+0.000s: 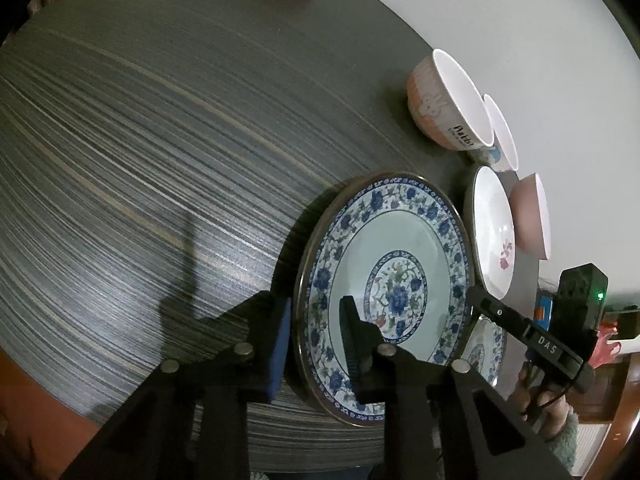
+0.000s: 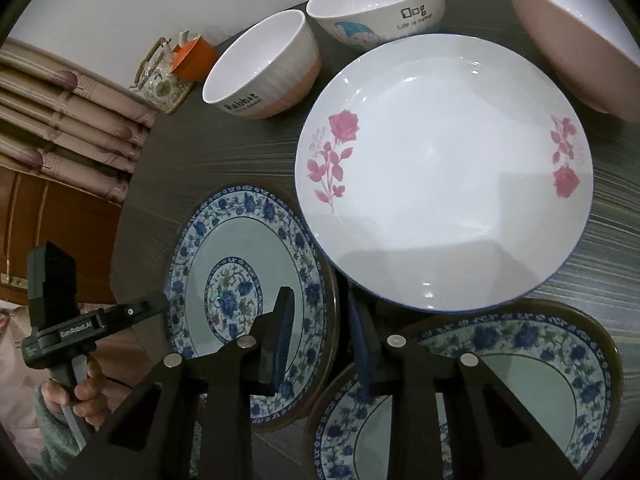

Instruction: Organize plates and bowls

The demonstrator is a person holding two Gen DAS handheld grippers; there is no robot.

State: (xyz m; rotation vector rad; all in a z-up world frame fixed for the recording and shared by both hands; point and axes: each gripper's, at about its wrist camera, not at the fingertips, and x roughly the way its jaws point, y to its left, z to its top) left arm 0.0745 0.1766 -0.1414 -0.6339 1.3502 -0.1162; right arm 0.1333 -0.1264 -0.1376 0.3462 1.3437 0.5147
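Left gripper [image 1: 316,344]: jaws apart, straddling the near rim of the left blue-patterned plate [image 1: 396,256], one finger outside the rim, one over the plate's face; not visibly clamped. Plate appears to stand up off the striped table [image 1: 140,160] in this view; contact underneath not discernible.

Right gripper [image 2: 320,344]: jaws apart, spanning the right rim of that same plate, seen at 9 o'clock. Second blue-patterned plate [image 2: 540,368] at 4 o'clock, partly under the fingers. Rose plate [image 2: 444,172] at 1 o'clock, just beside. Rabbit bowl [image 2: 262,68], Dog bowl [image 2: 376,8] and pink bowl [image 2: 568,32] ranged from 11 to 2 o'clock.

Judgement: both tools equally near, on opposite rims; stacking onto the second blue plate means travel rightward.
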